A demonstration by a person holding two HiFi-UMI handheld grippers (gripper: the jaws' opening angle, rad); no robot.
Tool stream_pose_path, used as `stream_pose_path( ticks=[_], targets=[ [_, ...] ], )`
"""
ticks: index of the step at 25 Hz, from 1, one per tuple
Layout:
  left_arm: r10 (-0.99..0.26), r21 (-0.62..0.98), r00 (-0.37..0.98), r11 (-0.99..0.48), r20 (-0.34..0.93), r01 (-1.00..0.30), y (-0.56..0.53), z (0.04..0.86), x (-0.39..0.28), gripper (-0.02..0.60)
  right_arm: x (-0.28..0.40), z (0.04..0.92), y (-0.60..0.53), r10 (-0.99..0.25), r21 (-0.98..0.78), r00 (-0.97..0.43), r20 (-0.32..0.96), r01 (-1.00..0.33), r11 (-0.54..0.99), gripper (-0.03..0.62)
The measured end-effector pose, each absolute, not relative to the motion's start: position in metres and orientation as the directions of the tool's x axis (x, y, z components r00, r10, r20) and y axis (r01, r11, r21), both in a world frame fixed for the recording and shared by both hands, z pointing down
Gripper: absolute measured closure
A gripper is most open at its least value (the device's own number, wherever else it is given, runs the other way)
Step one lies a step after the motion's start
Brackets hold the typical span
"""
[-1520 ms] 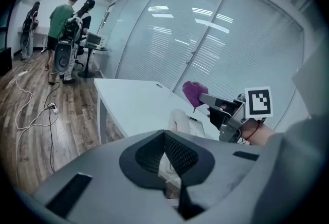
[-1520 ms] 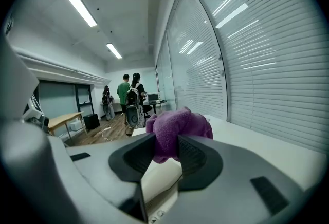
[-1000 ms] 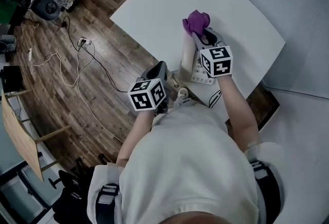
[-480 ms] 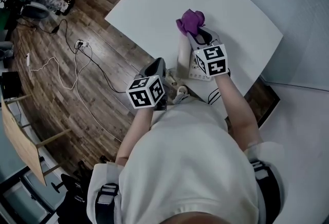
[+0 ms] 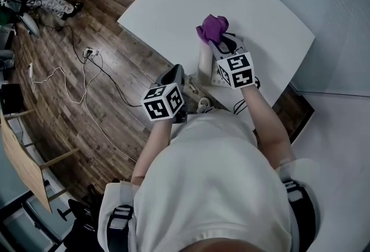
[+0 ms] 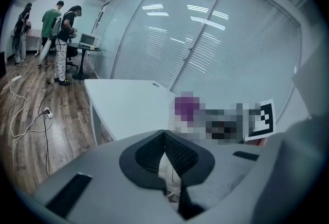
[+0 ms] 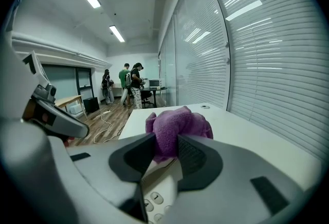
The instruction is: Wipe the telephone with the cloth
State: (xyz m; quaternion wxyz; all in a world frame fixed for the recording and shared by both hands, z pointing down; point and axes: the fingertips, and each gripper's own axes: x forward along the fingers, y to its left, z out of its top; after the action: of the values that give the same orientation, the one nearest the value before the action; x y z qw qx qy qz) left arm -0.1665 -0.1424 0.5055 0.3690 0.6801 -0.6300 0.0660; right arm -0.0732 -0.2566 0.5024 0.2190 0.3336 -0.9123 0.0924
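Near the front edge of the white surface (image 5: 167,5), the white telephone (image 5: 207,66) lies with the purple cloth (image 5: 211,26) bunched at its far end. The right hand-held gripper (image 5: 218,43) is clenched on that cloth, just beyond the keypad. Beside the telephone, the left hand-held gripper (image 5: 176,74) hangs with its jaws pressed together on nothing; the pale, blurred thing below them may be the telephone's cord.
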Motion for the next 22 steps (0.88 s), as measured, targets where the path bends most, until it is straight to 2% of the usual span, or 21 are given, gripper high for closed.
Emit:
stream_pose_path(
  ticks=[22],
  targets=[
    [-0.807,0.416,0.264,-0.024,0.529,-0.909,-0.134,0.503,-0.152,0.561,-0.061,0.514,-0.191,-0.546,-0.057,-0.687,0.479,-0.645,0.762,0.459]
  ],
)
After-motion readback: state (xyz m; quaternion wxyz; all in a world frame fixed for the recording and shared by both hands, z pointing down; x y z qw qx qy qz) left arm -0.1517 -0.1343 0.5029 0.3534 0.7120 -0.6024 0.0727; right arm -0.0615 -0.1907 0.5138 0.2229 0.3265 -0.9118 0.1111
